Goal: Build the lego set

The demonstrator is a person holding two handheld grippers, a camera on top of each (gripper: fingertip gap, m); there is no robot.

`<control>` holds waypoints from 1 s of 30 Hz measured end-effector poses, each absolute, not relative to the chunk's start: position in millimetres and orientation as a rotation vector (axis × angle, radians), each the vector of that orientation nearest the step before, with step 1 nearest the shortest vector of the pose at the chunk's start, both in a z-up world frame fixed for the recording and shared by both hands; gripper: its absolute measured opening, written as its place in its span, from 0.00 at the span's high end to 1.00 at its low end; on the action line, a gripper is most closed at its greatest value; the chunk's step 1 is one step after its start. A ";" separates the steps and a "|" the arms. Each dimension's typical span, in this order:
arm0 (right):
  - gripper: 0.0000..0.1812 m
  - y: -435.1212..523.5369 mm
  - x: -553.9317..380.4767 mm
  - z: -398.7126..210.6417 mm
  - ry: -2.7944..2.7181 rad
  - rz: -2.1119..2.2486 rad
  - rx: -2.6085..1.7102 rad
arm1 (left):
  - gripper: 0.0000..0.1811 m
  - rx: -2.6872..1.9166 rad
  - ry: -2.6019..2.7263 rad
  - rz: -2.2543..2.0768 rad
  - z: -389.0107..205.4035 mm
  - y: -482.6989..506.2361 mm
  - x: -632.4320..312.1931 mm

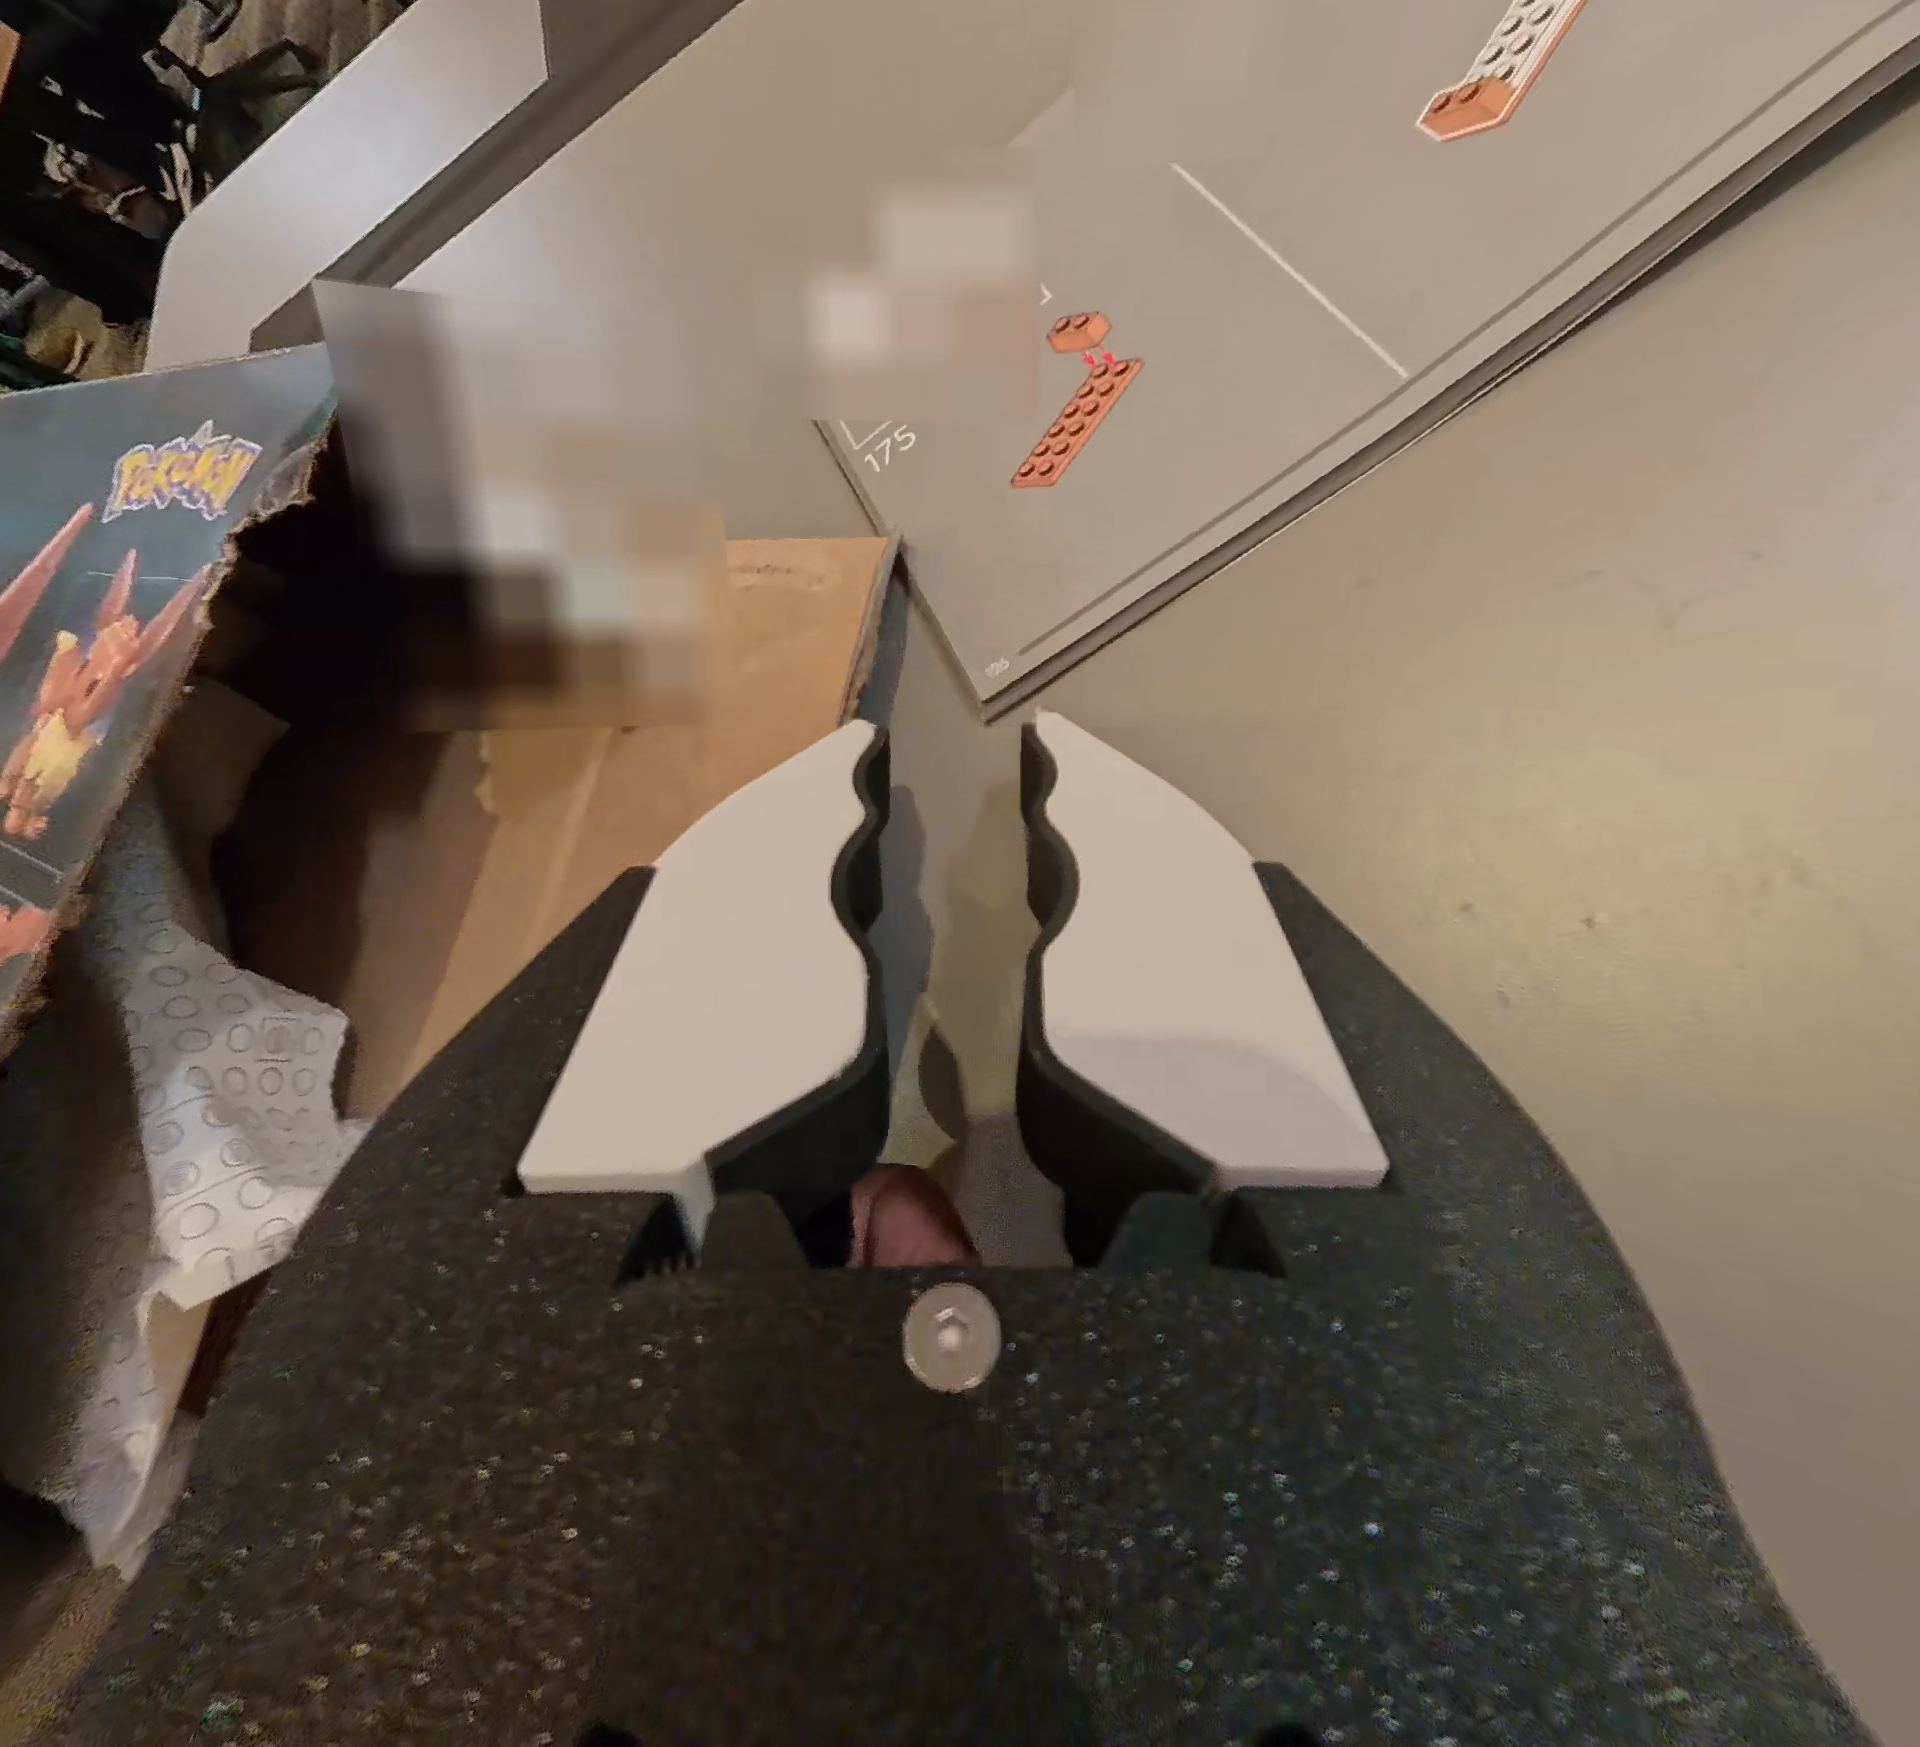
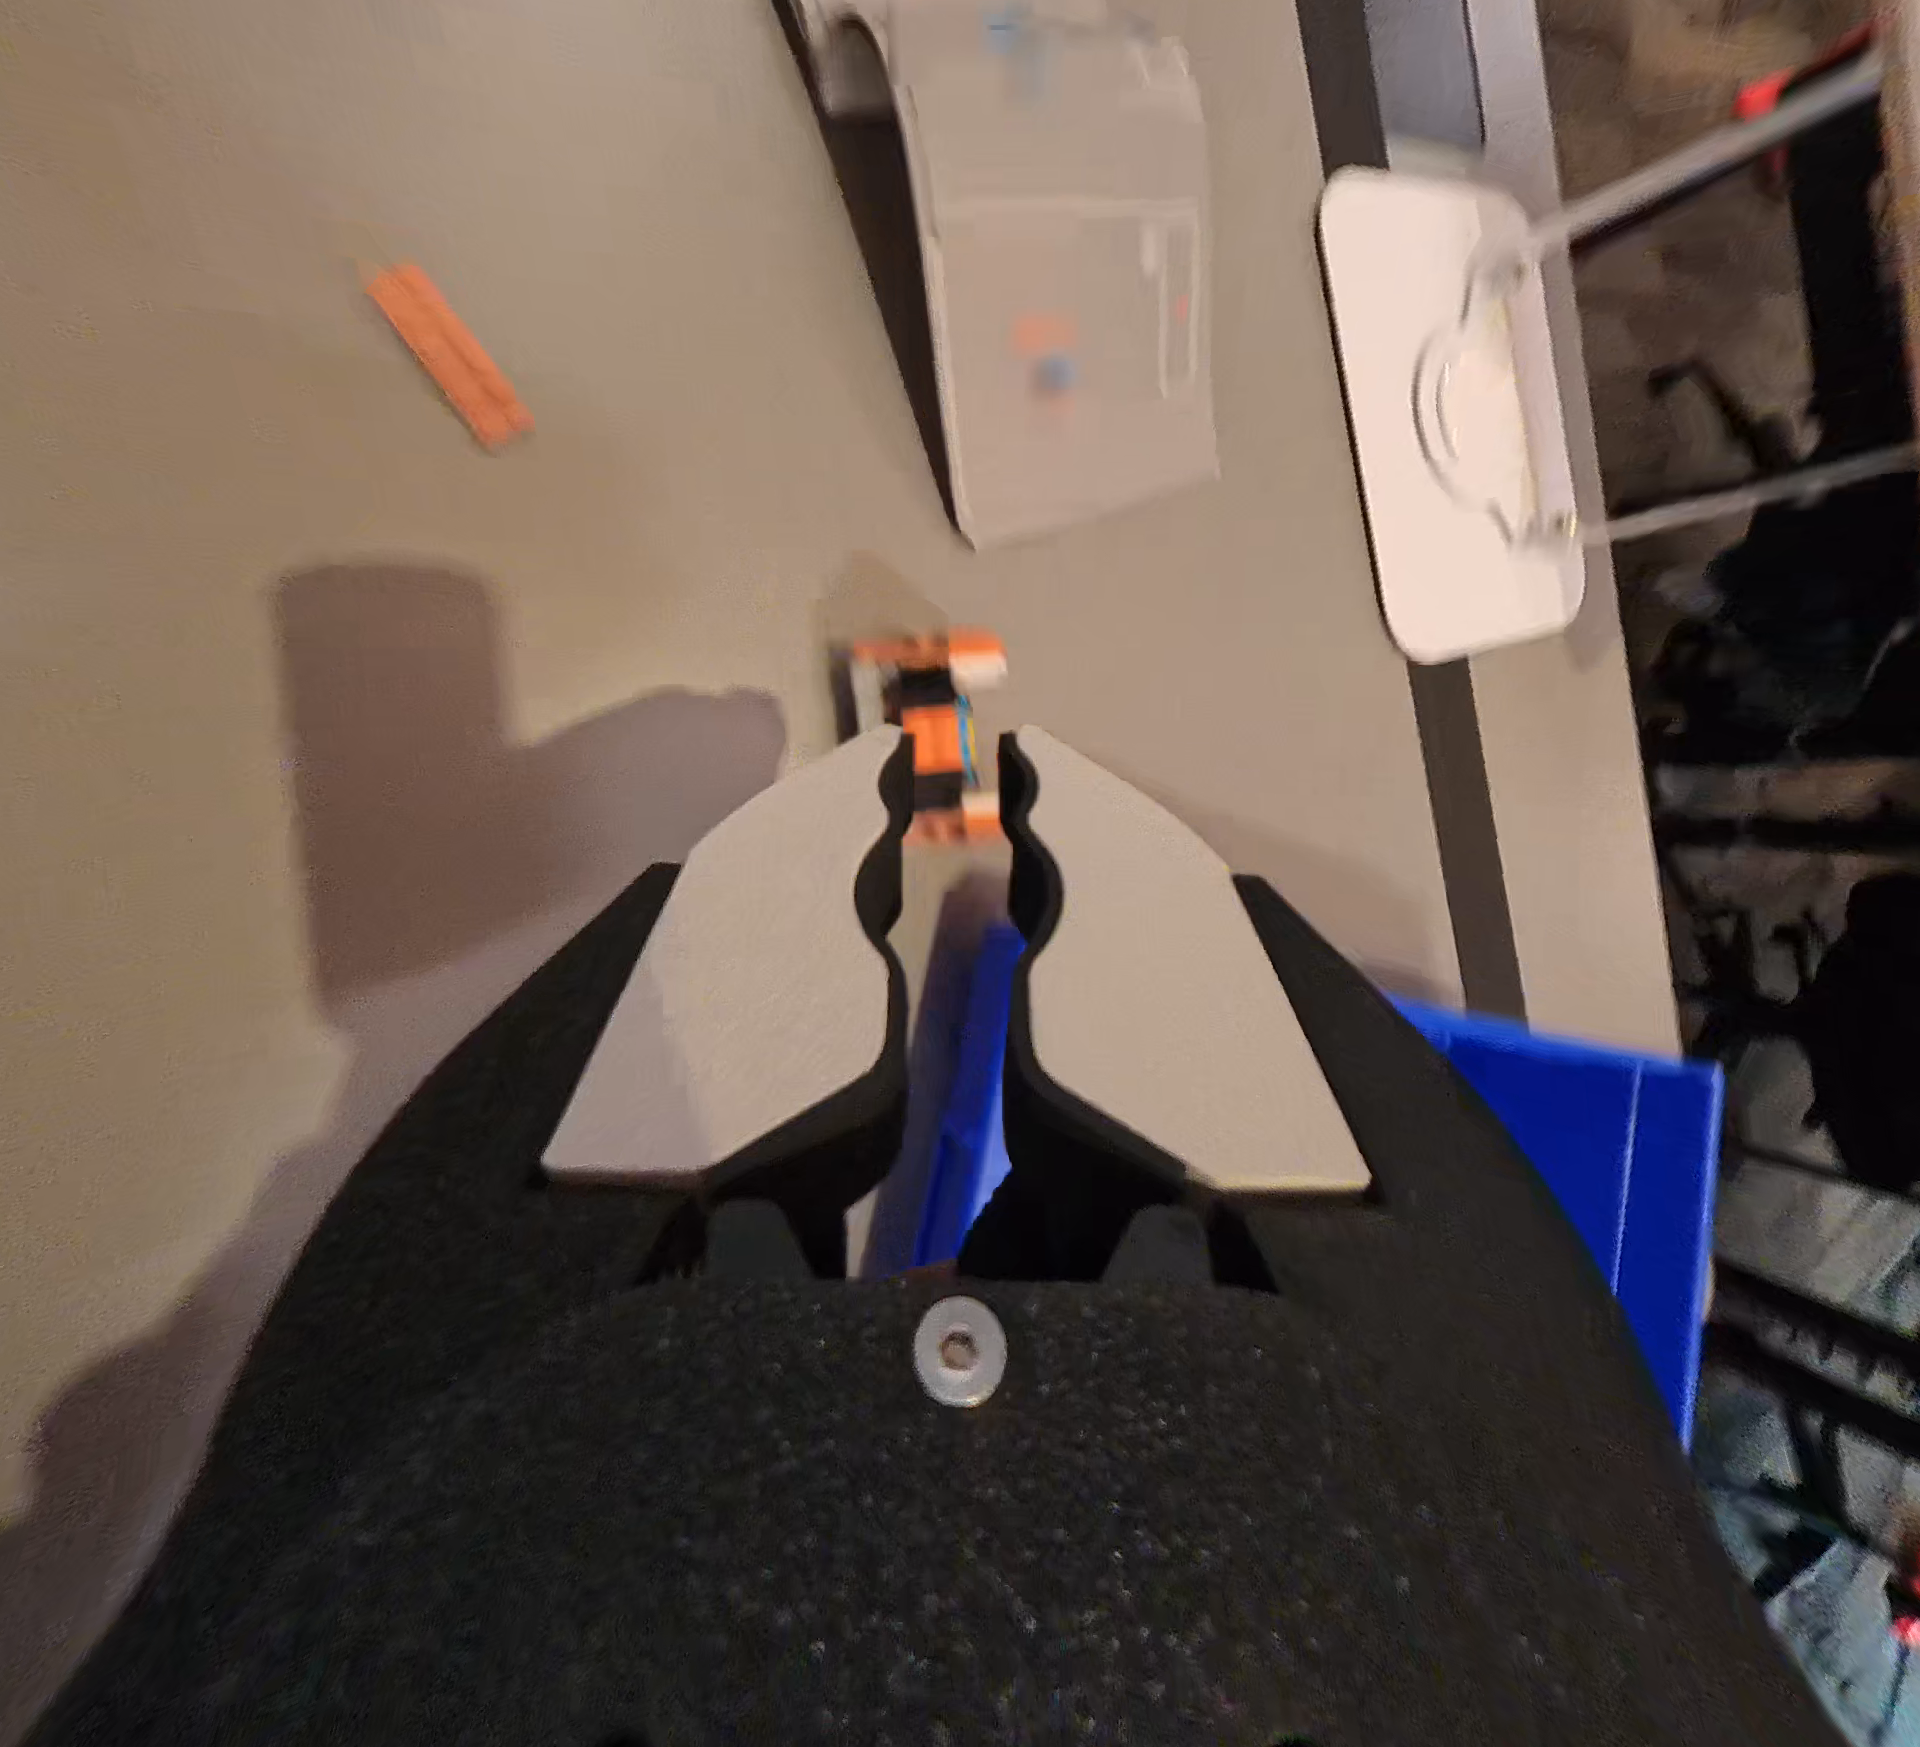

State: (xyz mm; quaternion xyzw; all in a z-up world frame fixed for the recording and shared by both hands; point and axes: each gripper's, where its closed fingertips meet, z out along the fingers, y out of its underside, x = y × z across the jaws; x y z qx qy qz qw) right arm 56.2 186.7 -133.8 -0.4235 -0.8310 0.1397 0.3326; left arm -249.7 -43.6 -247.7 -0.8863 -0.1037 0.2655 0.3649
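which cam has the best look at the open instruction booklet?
Left wrist view. The instruction booklet fills the upper frame, sharp enough to see its printed brick diagrams, beyond the open left claw. The right wrist view catches only blurred pages at the top, past the open right claw.

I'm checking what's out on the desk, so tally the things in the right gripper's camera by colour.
Orange: 2, the long flat plate and the small mixed-colour assembly.
Blue: 1, the bin.
White: 2, the instruction pages and the flat device.
Total: 5
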 end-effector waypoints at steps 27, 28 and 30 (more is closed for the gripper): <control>0.64 1.3 -215.3 -263.0 -2.944 0.466 -0.653 | 0.85 -1.981 -0.303 0.379 -209.9 -59.4 -212.8; 0.66 2.0 -214.7 -263.5 -2.963 0.456 -0.658 | 0.85 -1.978 -0.302 0.373 -209.7 -59.5 -212.1; 0.68 4.4 -212.1 -262.4 -2.997 0.429 -0.689 | 0.85 -1.971 -0.304 0.364 -209.8 -60.4 -211.5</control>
